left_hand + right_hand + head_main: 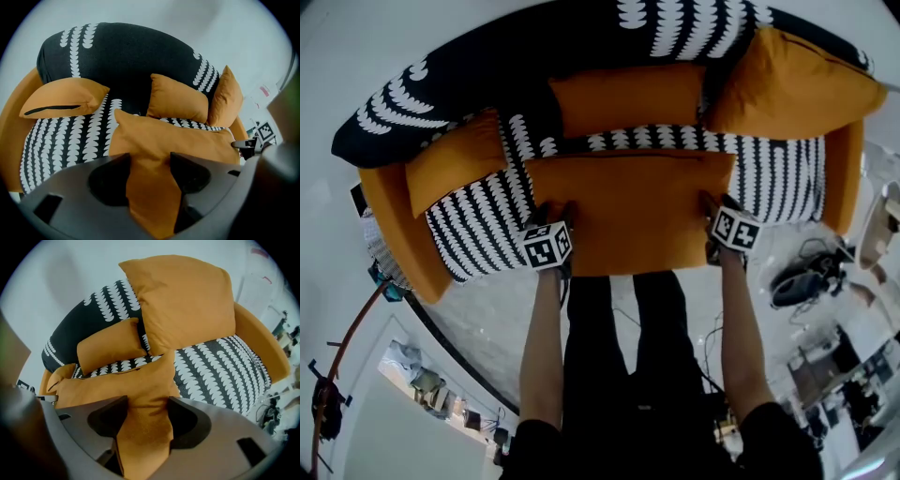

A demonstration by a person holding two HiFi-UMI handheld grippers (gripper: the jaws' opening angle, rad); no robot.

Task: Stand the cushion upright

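Orange cushion (628, 211) lies flat mid-frame on the sofa (478, 230) seat, a near corner between the spread, unpinching jaws of left claw (150, 159) and right claw (147, 401) alike; grasp step in hand, next likely needs both closing, then tipping the near edge up.

This is looking like a living-room set inside a lab or studio: a patterned sofa (478, 225) bearing orange cushions (628, 98) is standing against a white wall (412, 28), with cables (806, 277) trailing across the floor (478, 319) at lower right.
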